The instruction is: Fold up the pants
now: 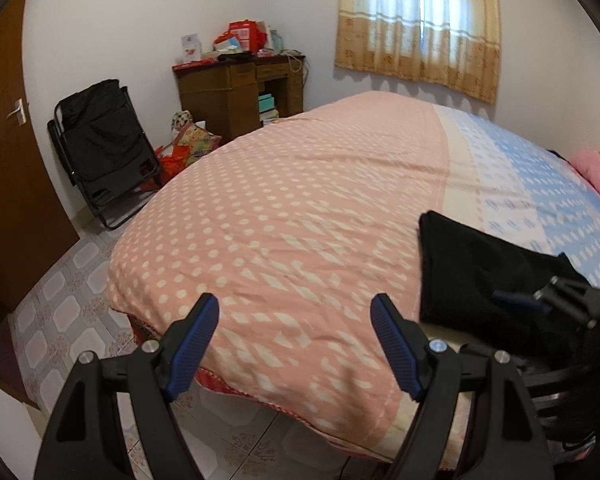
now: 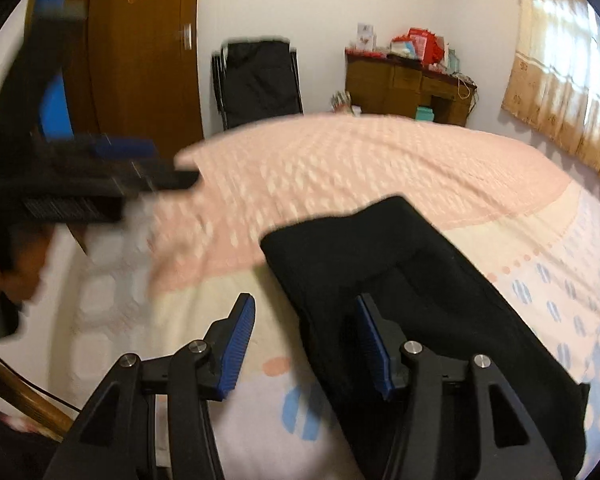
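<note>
The black pants point(image 2: 412, 280) lay in a compact fold on the bed point(image 1: 300, 208), near its front edge on the pale and blue part of the quilt. Right gripper point(image 2: 306, 344) stood part-spread at the fold's near edge, one finger over the cloth, nothing pinched. Left gripper point(image 1: 296, 344) hung wide apart and empty over the pink quilt near the bed's front corner. Judged: a fold just set down; next move calls for checking whether another fold is needed, then pinching an edge squarely.

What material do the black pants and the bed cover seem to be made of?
Black pants: probably soft, matte knit or fleece; no sheen and a thick, rounded folded edge.
Bed cover: likely thin printed cotton or similar weave; matte, with fine wrinkles and a stitched border.
</note>
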Tool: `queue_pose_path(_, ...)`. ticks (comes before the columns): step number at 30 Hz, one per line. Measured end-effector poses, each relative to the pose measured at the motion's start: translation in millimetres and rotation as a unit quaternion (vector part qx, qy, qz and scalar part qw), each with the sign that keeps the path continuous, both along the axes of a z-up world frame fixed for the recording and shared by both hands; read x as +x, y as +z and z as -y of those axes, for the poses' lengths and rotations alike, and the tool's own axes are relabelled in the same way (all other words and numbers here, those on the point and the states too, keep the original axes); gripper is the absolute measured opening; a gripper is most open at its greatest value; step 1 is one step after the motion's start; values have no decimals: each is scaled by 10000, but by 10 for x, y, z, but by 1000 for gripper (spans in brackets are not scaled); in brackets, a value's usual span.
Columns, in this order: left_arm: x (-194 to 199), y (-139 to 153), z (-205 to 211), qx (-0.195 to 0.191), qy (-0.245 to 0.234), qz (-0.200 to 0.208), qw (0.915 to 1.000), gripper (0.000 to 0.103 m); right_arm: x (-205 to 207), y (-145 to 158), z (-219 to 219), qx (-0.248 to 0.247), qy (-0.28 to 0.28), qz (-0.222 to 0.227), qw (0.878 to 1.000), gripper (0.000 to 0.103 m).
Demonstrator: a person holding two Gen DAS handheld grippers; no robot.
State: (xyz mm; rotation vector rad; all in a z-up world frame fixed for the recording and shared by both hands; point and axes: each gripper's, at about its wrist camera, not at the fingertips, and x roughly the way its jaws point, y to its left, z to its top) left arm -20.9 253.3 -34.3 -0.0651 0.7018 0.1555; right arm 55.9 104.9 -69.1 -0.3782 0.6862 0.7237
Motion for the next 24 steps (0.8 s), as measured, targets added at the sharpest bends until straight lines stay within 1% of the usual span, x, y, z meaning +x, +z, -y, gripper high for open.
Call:
queue_pose_path(1,-3,-5,-21,-18,22,5,10000,81,5,-50,-35,-202,12,48,9998,42)
queue_pose_path(2,-4,-12,-36,-38,27,7,10000,81,-10,-62,-43,-284,43,230,9993,41)
queue_pose_path(4,0,-28,-50,-42,20,7,10000,81,20,-62,-52,-383,-50,286,9988,30)
queue_pose_path(6,-9,-30,-59,-29,35,22,10000,81,124,-30,-15,-182,-258,58,9995,15)
queue_pose_path(8,-28,-18,-110,-81,54,75,9999,81,246,15,0,82,-457,-165,9988,12)
queue_pose_path(10,-50,13,-180,-82,128,138,9998,81,359,75,-6,511,-522,-443,9963,10)
queue_pose_path(11,-55,34,-211,-76,167,172,9997,81,385,138,-31,816,-468,-551,9940,9)
queue_pose_path(13,-71,82,-283,-71,261,249,9993,81,339,215,-104,1094,-345,-601,9916,9)
queue_pose_path(14,-76,111,-316,-71,324,298,9990,81,312,232,-172,1151,-227,-620,9912,9)
queue_pose_path(16,-88,163,-383,-124,437,391,9982,81,279,143,-283,1064,-82,-683,9919,9)
queue_pose_path(17,-85,177,-398,-169,452,429,9979,81,282,46,-321,972,-54,-784,9922,11)
queue_pose_path(18,-68,192,-388,-204,442,456,9978,81,278,-32,-314,1025,-24,-842,9912,13)
queue_pose_path(19,-44,207,-367,-218,398,478,9978,81,255,-41,-258,1237,-36,-757,9894,14)
queue_pose_path(20,-10,218,-323,-216,334,499,9980,81,261,-42,-230,1330,-41,-837,9876,18)
queue_pose_path(21,39,240,-253,-209,227,534,9981,81,278,-32,-196,1441,-63,-989,9846,25)
queue_pose_path(22,76,262,-193,-212,144,569,9981,81,292,7,-139,1597,-111,-1174,9801,28)
queue_pose_path(23,116,294,-123,-235,38,631,9977,81,298,48,-76,1773,-126,-1336,9750,35)
queue_pose_path(24,155,321,-50,-276,-70,701,9971,81,276,124,46,2119,-125,-1548,9649,44)
